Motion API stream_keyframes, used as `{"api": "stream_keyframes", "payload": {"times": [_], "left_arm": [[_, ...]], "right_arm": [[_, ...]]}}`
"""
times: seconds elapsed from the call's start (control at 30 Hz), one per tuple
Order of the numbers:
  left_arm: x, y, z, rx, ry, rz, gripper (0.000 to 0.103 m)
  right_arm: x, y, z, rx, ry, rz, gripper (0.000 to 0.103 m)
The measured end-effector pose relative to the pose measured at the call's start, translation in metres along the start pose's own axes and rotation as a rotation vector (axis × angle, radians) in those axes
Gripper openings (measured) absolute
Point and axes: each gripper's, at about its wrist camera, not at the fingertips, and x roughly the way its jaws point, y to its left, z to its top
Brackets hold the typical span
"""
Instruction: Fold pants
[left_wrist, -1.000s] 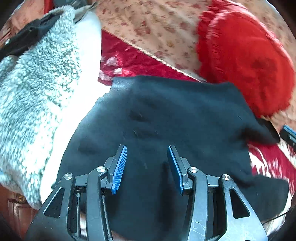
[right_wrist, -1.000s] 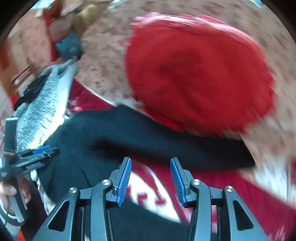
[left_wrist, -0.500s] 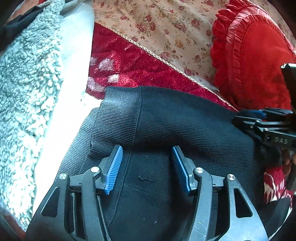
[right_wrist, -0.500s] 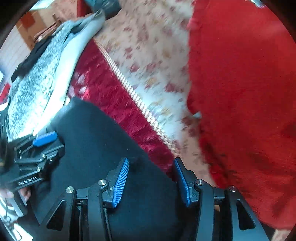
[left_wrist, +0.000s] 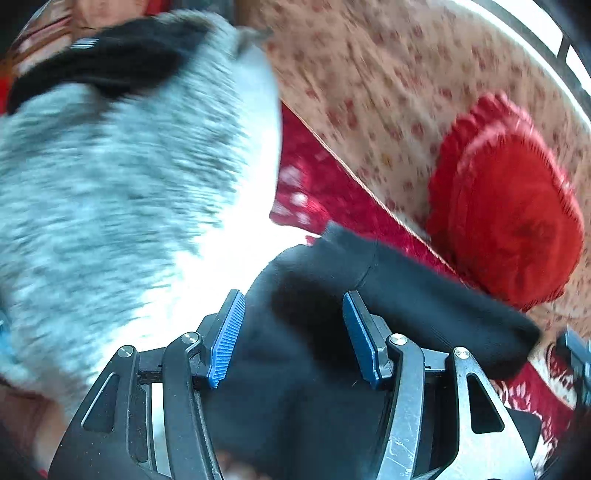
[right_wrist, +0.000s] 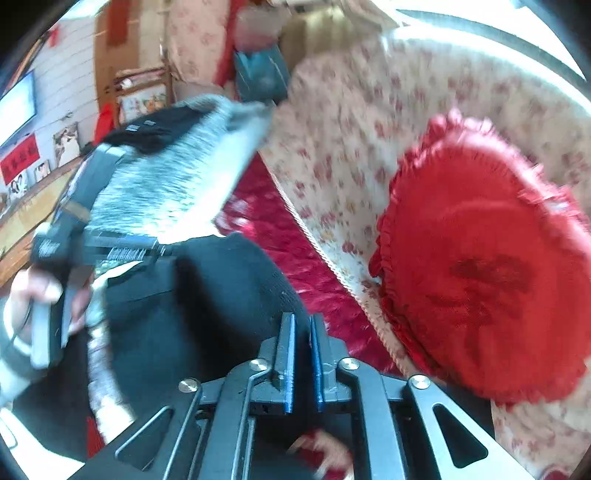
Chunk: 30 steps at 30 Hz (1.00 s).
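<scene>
Right gripper snaps onto the pants, and the fold is under way!

Nearest us, the right gripper (right_wrist: 302, 354) has just closed narrow, pinching an edge of the black pants (right_wrist: 207, 295), where a moment ago its jaws stood apart. The left gripper (left_wrist: 291, 332) has opened and stands wide, cloth between its pads (left_wrist: 227, 336) but not squeezed. The pants lie bunched on the red sofa seat (left_wrist: 332, 192), beside the grey fleece (left_wrist: 110, 166), and farther back sits the red cushion (right_wrist: 487, 258). That pinch looks ready to carry the edge over.
</scene>
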Motion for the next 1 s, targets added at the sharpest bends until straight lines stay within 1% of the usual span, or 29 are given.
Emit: {"api": "stream_keyframes", "payload": {"times": [0.07,0.1,0.13,0.17,0.2,0.23,0.27,0.33,0.37,0.4,0.43,0.47,0.5,0.57,0.6,0.63,0.73,0.77,0.8,0.83,0.87,0.9,0.93,0.97,1.0], "left_arm": [[-0.009,0.01,-0.007,0.017,0.008,0.011,0.055],[-0.011,0.013,-0.01,0.029,0.016,0.021,0.055],[-0.014,0.018,-0.016,0.044,0.024,0.036,0.055],[-0.014,0.021,-0.02,0.049,0.028,0.048,0.055],[-0.01,0.022,-0.022,0.049,0.037,0.057,0.055],[-0.007,0.024,-0.024,0.046,0.054,0.062,0.055],[-0.004,0.025,-0.025,0.04,0.079,0.049,0.055],[0.0,0.021,-0.023,0.037,0.092,0.017,0.055],[0.003,0.017,-0.021,0.048,0.095,0.011,0.055],[0.006,0.011,-0.018,0.059,0.096,0.008,0.055],[0.009,0.007,-0.016,0.068,0.096,0.007,0.055],[0.013,0.003,-0.012,0.078,0.099,0.008,0.055],[0.016,0.0,-0.01,0.086,0.102,0.007,0.055],[0.026,-0.007,-0.001,0.117,0.111,0.004,0.055],[0.03,-0.008,0.001,0.124,0.118,0.005,0.055],[0.037,-0.01,0.005,0.131,0.134,0.003,0.055],[0.058,-0.014,0.009,0.144,0.183,-0.021,0.055],[0.068,-0.017,0.01,0.155,0.205,-0.012,0.055],[0.076,-0.02,0.012,0.167,0.216,0.001,0.055],[0.081,-0.024,0.013,0.181,0.216,0.014,0.055],[0.087,-0.027,0.015,0.201,0.214,0.031,0.055],[0.091,-0.029,0.016,0.21,0.216,0.04,0.055],[0.096,-0.032,0.018,0.22,0.22,0.052,0.055],[0.1,-0.034,0.019,0.228,0.222,0.062,0.055],[0.102,-0.035,0.02,0.233,0.222,0.068,0.055]], "right_arm": [[-0.021,0.03,-0.019,-0.033,-0.034,0.003,0.005],[-0.028,0.043,-0.031,-0.02,-0.047,0.038,0.005],[-0.03,0.057,-0.046,0.013,-0.046,0.104,0.005],[-0.026,0.068,-0.058,0.022,-0.029,0.134,0.005],[-0.015,0.085,-0.076,-0.001,0.027,0.127,0.005],[-0.006,0.095,-0.086,-0.031,0.067,0.102,0.005],[0.003,0.101,-0.093,-0.047,0.107,0.08,0.005],[0.006,0.09,-0.085,0.015,0.109,0.091,0.005],[0.005,0.078,-0.073,0.067,0.091,0.099,0.008],[0.004,0.065,-0.06,0.108,0.055,0.084,0.017],[0.004,0.05,-0.044,0.135,0.018,0.059,0.024],[0.004,0.041,-0.033,0.148,0.002,0.046,0.041],[0.008,0.026,-0.019,0.162,-0.012,0.033,0.05],[0.017,0.003,-0.001,0.168,-0.019,-0.001,0.05],[0.028,-0.011,0.008,0.168,0.0,-0.004,0.051],[0.042,-0.025,0.014,0.173,0.037,0.01,0.051],[0.092,-0.062,0.021,0.188,0.192,0.067,0.051],[0.11,-0.071,0.023,0.184,0.25,0.107,0.051],[0.128,-0.077,0.024,0.189,0.302,0.18,0.051],[0.137,-0.079,0.02,0.201,0.342,0.257,0.051],[0.151,-0.082,0.015,0.225,0.404,0.345,0.051],[0.163,-0.083,0.008,0.253,0.46,0.378,0.051],[0.165,-0.082,0.004,0.262,0.472,0.379,0.049],[0.161,-0.079,0.0,0.258,0.45,0.382,0.037],[0.15,-0.074,0.0,0.235,0.386,0.388,0.02]]}}
